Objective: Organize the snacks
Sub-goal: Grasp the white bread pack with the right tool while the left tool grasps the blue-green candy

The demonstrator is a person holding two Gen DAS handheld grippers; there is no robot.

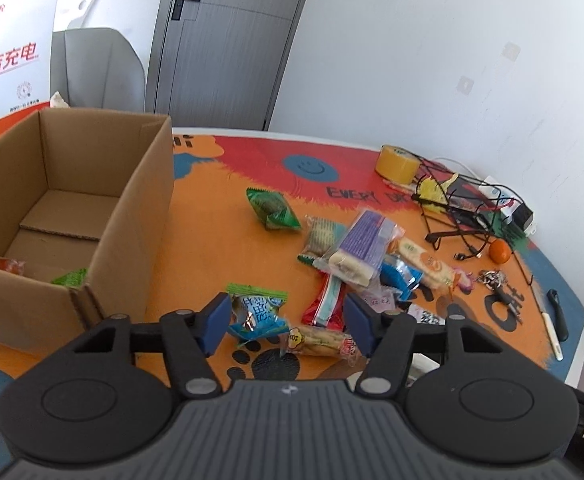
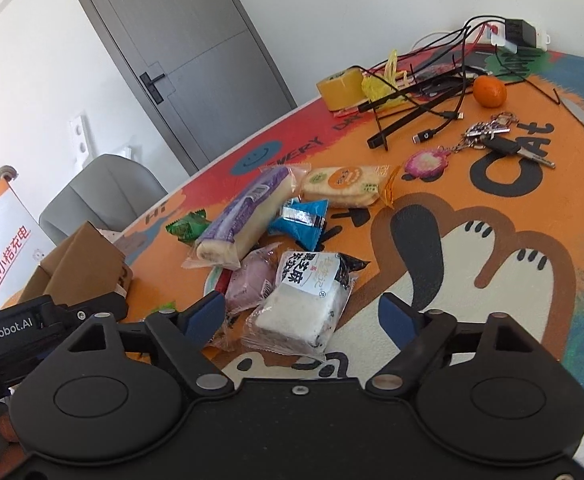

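Now, pickup step: left gripper [image 1: 286, 322] half-open around blue snack pack [image 1: 256, 316], no squeeze yet; right gripper [image 2: 301, 318] wide over white cake pack [image 2: 303, 308]. Next: pinch, carry to cardboard box [image 1: 132, 216] beyond.

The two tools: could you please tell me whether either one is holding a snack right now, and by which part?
Nothing is held. The left tool is open around a blue packet; the right tool is open around a white cake.
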